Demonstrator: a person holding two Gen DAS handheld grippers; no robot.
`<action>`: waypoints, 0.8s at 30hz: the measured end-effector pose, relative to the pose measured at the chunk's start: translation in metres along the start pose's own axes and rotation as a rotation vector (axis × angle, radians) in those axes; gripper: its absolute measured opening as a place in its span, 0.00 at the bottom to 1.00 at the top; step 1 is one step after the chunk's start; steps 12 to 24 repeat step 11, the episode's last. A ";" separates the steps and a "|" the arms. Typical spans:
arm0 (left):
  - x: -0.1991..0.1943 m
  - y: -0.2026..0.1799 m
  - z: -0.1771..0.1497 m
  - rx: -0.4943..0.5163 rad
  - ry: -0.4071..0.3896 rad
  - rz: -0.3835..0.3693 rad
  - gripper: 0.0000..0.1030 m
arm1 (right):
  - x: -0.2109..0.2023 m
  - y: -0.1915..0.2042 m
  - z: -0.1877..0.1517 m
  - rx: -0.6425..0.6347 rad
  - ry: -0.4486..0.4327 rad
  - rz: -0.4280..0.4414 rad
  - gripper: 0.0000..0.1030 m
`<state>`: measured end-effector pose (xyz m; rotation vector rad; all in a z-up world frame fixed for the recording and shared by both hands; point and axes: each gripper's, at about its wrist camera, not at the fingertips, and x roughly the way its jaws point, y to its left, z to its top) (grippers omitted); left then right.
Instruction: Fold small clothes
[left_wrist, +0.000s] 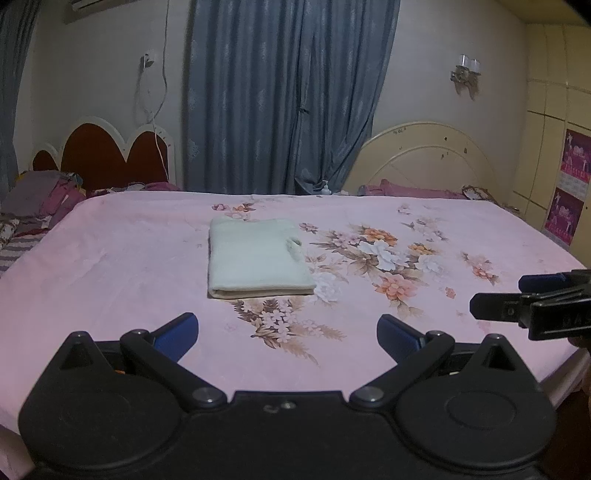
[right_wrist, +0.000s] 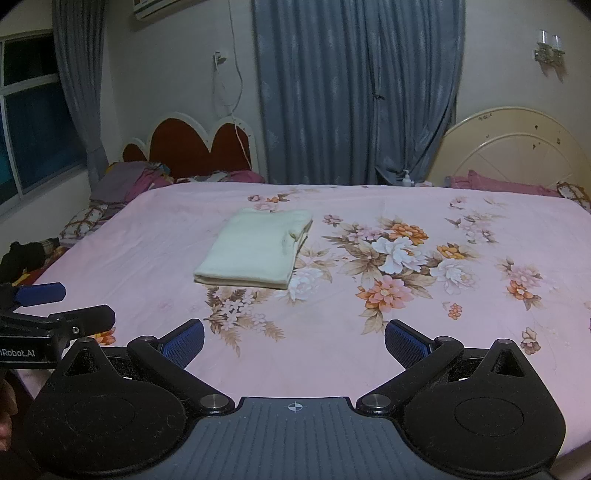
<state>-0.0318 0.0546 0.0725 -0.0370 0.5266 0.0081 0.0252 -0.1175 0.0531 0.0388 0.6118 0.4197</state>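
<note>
A cream-white garment (left_wrist: 255, 258) lies folded into a neat rectangle on the pink floral bedsheet (left_wrist: 110, 258). It also shows in the right wrist view (right_wrist: 255, 253). My left gripper (left_wrist: 286, 332) is open and empty, held back over the near part of the bed, well short of the garment. My right gripper (right_wrist: 293, 338) is open and empty too, at about the same distance from it. The right gripper shows at the right edge of the left wrist view (left_wrist: 498, 295). The left gripper shows at the left edge of the right wrist view (right_wrist: 62, 302).
Piled clothes and bedding (right_wrist: 140, 181) lie at the far left by a red heart-shaped headboard (right_wrist: 199, 147). Pink pillows (right_wrist: 495, 182) and a cream headboard (right_wrist: 517, 147) are at the far right. A pump bottle (right_wrist: 406, 179) stands behind the bed by grey curtains.
</note>
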 end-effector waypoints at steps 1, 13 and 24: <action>0.000 0.000 0.000 0.005 0.000 -0.001 0.99 | 0.000 0.000 0.000 0.000 0.000 0.000 1.00; 0.004 -0.001 0.000 0.009 0.000 -0.024 0.99 | 0.000 0.000 -0.002 0.000 0.002 0.003 1.00; 0.004 -0.001 0.000 0.009 0.000 -0.024 0.99 | 0.000 0.000 -0.002 0.000 0.002 0.003 1.00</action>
